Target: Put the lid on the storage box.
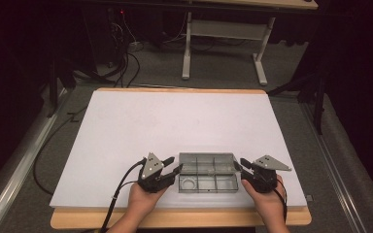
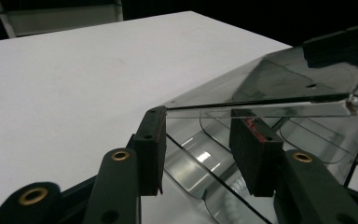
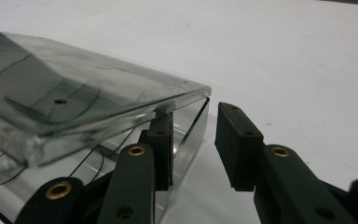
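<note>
A clear plastic compartment box (image 1: 208, 182) lies near the front edge of the white table (image 1: 175, 121), with its lid (image 1: 206, 162) lifted partway. My left gripper (image 1: 173, 165) is at the box's left end and my right gripper (image 1: 240, 165) at its right end. In the left gripper view the open left gripper (image 2: 203, 149) straddles the box wall (image 2: 191, 163) just under the tilted lid (image 2: 270, 88). In the right gripper view the open right gripper (image 3: 193, 144) has one finger under the lid (image 3: 88, 102) inside the box and the other finger (image 3: 235, 144) outside the wall.
White table surface stretches behind and to both sides of the box. The wooden table edge (image 1: 175, 218) runs close in front. Beyond the table stand another table's legs (image 1: 187, 48) and floor cables (image 1: 126, 58). Metal rails (image 1: 19, 160) flank the table.
</note>
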`<control>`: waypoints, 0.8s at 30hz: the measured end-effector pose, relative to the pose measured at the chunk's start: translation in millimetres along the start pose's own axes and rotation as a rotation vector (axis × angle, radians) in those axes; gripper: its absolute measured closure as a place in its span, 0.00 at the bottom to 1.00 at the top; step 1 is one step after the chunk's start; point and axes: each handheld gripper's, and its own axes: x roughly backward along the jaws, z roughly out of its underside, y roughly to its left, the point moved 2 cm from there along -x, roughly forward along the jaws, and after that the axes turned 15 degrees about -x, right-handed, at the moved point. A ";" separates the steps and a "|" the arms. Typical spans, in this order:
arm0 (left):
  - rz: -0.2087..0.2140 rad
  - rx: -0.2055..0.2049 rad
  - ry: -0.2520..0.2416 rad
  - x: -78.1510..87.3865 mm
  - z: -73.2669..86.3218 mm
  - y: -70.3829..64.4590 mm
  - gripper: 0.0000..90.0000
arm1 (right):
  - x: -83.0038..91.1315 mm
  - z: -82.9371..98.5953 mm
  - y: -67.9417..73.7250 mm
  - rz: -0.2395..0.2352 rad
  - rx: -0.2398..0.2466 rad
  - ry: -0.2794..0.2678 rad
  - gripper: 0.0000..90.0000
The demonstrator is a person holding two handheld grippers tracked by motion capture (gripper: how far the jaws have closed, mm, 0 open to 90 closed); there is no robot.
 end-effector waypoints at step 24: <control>-0.016 -0.017 0.011 6.7 18.5 -8.2 0.63 | 5.5 24.2 2.7 0.085 0.032 -0.040 0.74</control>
